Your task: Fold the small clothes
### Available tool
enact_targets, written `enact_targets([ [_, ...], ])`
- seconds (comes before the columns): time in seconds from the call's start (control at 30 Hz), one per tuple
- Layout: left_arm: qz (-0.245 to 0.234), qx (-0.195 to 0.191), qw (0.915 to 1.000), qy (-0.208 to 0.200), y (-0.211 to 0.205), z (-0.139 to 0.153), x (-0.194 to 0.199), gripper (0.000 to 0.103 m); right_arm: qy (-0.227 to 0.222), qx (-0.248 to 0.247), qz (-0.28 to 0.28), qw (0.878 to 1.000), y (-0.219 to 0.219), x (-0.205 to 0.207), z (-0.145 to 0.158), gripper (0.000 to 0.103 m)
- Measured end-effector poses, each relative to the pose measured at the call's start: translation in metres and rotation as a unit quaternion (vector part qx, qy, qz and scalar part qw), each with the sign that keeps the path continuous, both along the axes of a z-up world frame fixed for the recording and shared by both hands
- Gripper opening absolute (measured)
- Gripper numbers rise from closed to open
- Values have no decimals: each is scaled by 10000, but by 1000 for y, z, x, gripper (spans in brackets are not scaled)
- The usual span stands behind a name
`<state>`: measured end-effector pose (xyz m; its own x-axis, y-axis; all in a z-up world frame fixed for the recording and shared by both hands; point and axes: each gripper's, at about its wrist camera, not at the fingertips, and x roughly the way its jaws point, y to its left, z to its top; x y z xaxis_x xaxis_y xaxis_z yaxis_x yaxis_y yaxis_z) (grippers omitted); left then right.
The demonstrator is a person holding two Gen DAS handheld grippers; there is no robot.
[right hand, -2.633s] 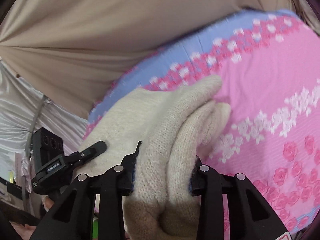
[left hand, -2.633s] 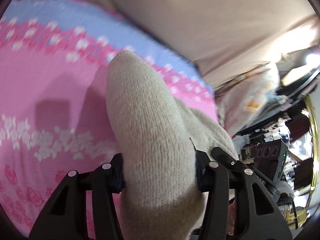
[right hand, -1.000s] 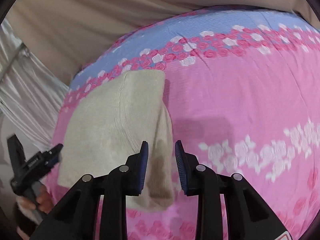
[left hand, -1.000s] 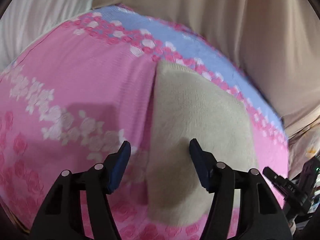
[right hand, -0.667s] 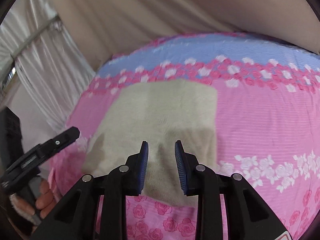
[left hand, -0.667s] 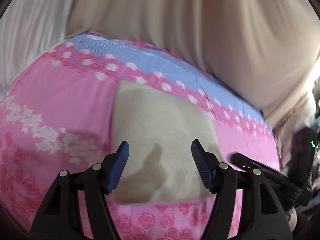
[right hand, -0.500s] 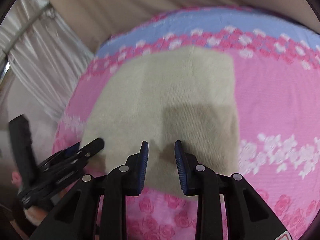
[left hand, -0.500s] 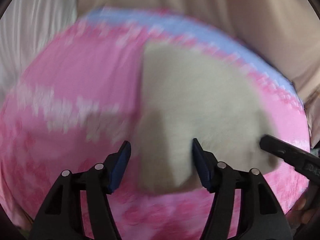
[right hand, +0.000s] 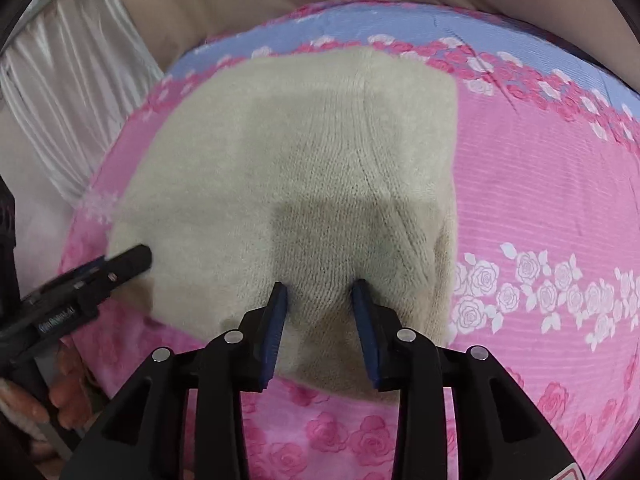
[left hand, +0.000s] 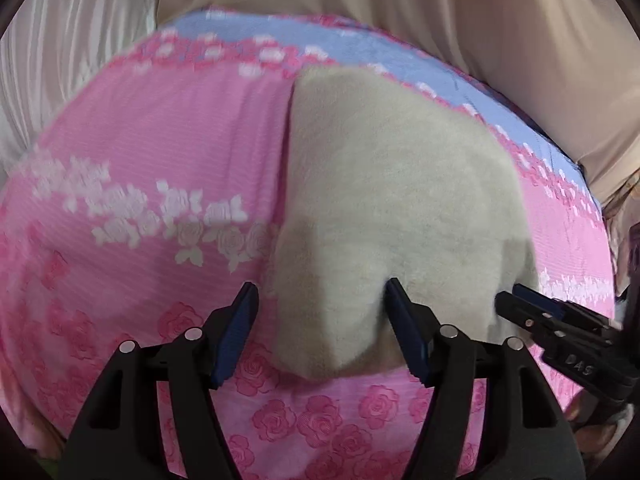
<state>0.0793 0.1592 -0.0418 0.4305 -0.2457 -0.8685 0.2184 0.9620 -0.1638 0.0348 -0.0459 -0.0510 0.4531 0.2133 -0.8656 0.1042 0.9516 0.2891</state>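
The beige garment (right hand: pixel 304 184) is a fuzzy matt knit with fine ribbed stitches. Bedsheet (right hand: pixel 532 200) looks like thin printed cloth, faintly striped. Gripper fingers (right hand: pixel 416 380) are matt black plastic with shiny metal pins; the curtain (right hand: pixel 76 92) is satiny.

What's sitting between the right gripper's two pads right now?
In the right wrist view, the right gripper has just been opening; its jaws straddle the near edge of the folded beige knit garment, lying on the pink floral sheet, unpinched.

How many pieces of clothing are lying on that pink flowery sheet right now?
1. A beige knitted garment lies folded flat on the pink sheet, near its blue border, in front of both tools. Layers tucked inside the fold, or anything beyond the frame, cannot be seen.
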Motion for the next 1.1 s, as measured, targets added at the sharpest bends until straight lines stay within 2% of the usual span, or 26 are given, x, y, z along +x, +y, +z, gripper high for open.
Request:
enact_targets([
  [0.03, -39, 70, 9999, -109, -1, 6, -3, 61, -125, -28, -70, 9999, 0, -3, 12, 40],
  [0.13, -109, 168, 9988, -439, -11, 30, -12, 63, -723, -423, -234, 9962, 4, -17, 48, 72],
  [0.23, -87, 252, 9971, -710, -18, 49, -18, 78, -1353, -814, -427, 9865, 3, -32, 73, 89],
  [0.27, -66, 292, 9963, -801, -19, 53, -20, 88, -1445, -872, -465, 9846, 4, -38, 77, 90],
  [0.3, -41, 363, 9949, -945, -22, 58, -23, 92, -1491, -897, -509, 9834, 4, -40, 78, 91],
  [0.37, -41, 496, 9925, -1119, -27, 63, -27, 92, -1397, -922, -668, 9836, 1, -42, 76, 91],
  [0.5, -65, 626, 9907, -1206, -33, 65, -33, 92, -1019, -1018, -964, 9849, -4, -44, 67, 91],
  [0.6, -36, 707, 9894, -1270, -35, 65, -38, 92, -1005, -853, -1134, 9848, -11, -49, 64, 91],
  [1.1, 11, 831, 9904, -1107, -37, 55, -43, 92, -896, -899, -1027, 9866, 9, -55, 55, 91],
])
